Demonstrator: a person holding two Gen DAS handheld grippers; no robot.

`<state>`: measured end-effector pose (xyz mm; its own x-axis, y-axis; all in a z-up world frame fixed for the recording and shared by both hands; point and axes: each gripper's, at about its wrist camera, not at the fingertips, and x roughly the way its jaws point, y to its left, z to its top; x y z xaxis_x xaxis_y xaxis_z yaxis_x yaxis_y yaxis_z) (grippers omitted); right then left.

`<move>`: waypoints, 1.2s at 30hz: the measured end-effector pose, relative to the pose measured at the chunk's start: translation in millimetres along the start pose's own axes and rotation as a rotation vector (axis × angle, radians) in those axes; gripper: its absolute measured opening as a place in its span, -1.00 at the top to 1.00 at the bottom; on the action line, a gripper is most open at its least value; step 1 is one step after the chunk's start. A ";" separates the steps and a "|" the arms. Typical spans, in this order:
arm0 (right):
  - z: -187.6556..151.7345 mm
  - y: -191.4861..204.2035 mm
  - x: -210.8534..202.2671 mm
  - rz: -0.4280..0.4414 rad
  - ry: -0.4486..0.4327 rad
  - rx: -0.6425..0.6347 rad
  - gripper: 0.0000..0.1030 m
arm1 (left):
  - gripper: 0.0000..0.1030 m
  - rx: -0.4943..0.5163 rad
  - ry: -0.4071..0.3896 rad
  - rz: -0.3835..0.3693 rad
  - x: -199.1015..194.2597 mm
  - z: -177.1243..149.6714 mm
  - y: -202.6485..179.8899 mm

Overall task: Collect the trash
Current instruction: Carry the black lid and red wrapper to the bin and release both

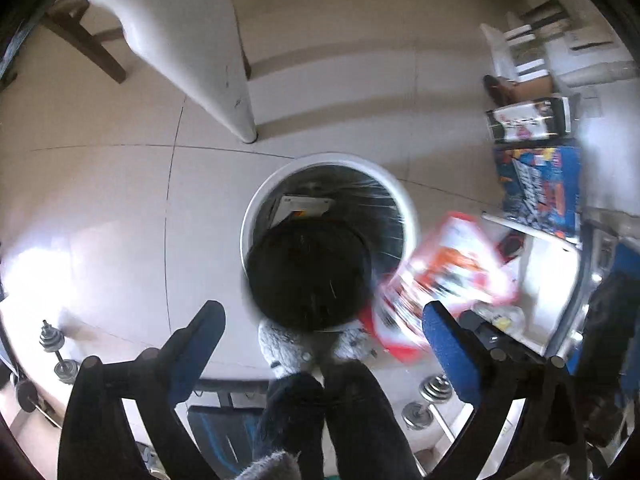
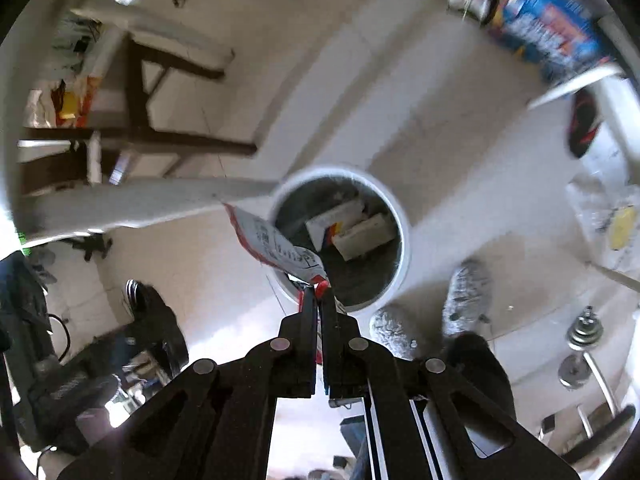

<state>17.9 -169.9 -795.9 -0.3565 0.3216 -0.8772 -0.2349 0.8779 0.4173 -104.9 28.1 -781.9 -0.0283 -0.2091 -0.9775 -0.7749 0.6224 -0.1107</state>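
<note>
Glossy pale floor tiles (image 1: 120,208) carry a round white bin (image 1: 412,216), dark-lined, with flat cartons (image 2: 352,228) inside. A black disc (image 1: 308,268) hangs above its mouth, below the released left claw (image 1: 320,320). The right claw (image 2: 319,292) pinches a crinkly red-white wrapper (image 2: 276,246) at the rim.

White-rimmed bin (image 1: 256,208) w/ black liner, red-white wrapper (image 2: 276,246), grey fuzzy slippers (image 1: 280,344), blue gripper pads (image 1: 452,344).

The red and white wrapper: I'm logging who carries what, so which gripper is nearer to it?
Right. The right gripper pinches the red and white wrapper over the bin; the left gripper stands open beside it, apart.
</note>
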 end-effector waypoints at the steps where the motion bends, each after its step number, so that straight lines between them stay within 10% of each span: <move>1: 2.8 -7.7 24.7 0.004 0.034 -0.003 0.71 | -0.96 -0.001 -0.002 0.020 5.9 -1.7 3.1; 4: 7.3 -20.8 71.3 -0.076 0.077 -0.049 -0.29 | -0.96 -0.006 -0.031 0.082 22.9 -6.2 11.2; 9: -1.6 -23.5 89.7 -0.257 0.053 -0.193 -0.99 | -0.96 -0.003 -0.067 0.164 26.7 -26.4 23.1; 19: -14.2 4.9 52.3 -0.428 -0.037 -0.299 -0.99 | -0.96 0.014 -0.083 0.212 -15.8 -58.1 20.3; 36: -67.3 66.5 -85.9 -0.413 -0.137 -0.346 -0.99 | -0.96 0.018 -0.140 0.181 -132.6 -112.4 -3.4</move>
<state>-28.0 -163.0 -676.8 -0.0565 0.0384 -0.9977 -0.6221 0.7802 0.0653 -169.5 -31.1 -631.7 -0.0771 0.0133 -0.9969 -0.7538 0.6537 0.0670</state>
